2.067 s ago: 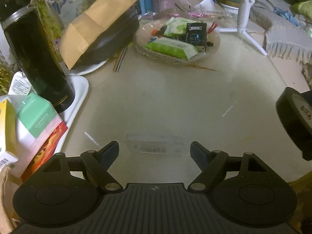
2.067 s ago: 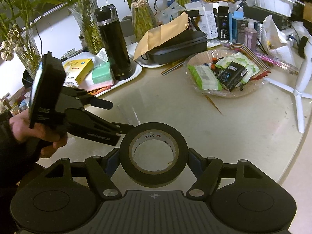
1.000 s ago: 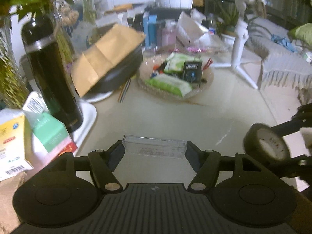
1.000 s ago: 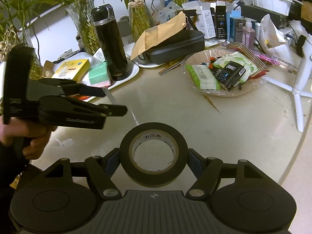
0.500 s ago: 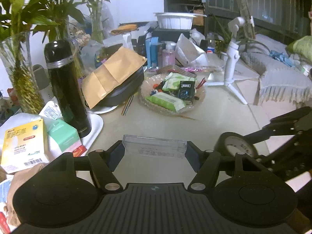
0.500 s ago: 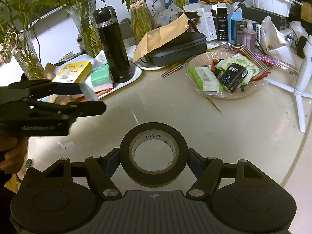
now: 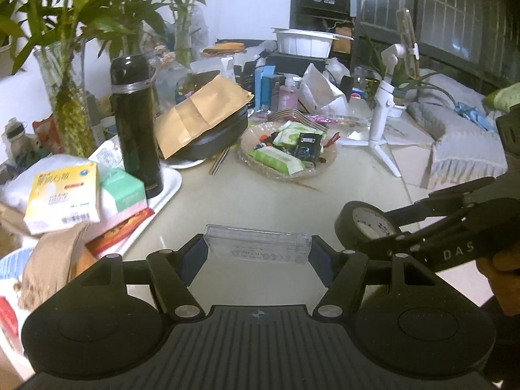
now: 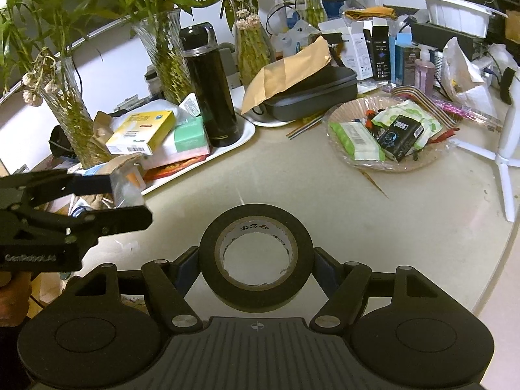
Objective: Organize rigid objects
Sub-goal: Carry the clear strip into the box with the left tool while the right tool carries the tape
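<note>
Left gripper [image 7: 258, 255] was clamped on a clear plastic case [image 7: 258, 243], held crosswise between the fingers and lifted off the table [image 7: 260, 201]. Right gripper [image 8: 256, 268] was closed on a black tape roll [image 8: 256, 261], hole facing the camera, also off the surface. In the left wrist view the two grippers sat near each other, the roll just right of the case without touching it.

Far left on the table: a white tray [image 8: 242, 141] with a yellow box [image 8: 141, 131] and a green pack [image 8: 190, 136] stacked on other packets, and a black flask [image 8: 211, 92] standing upright at its right end. Glass vases of bamboo [image 8: 170, 61] stood behind the tray. Further right, a dark zip case [image 8: 313, 97] sat on a plate with a brown envelope [image 8: 287, 71] leaning over it. Right of that, a shallow dish [image 8: 388, 165] held wipe packs and a small black box [image 8: 401, 136]. White tripod stand [image 7: 380, 120] at far right.
</note>
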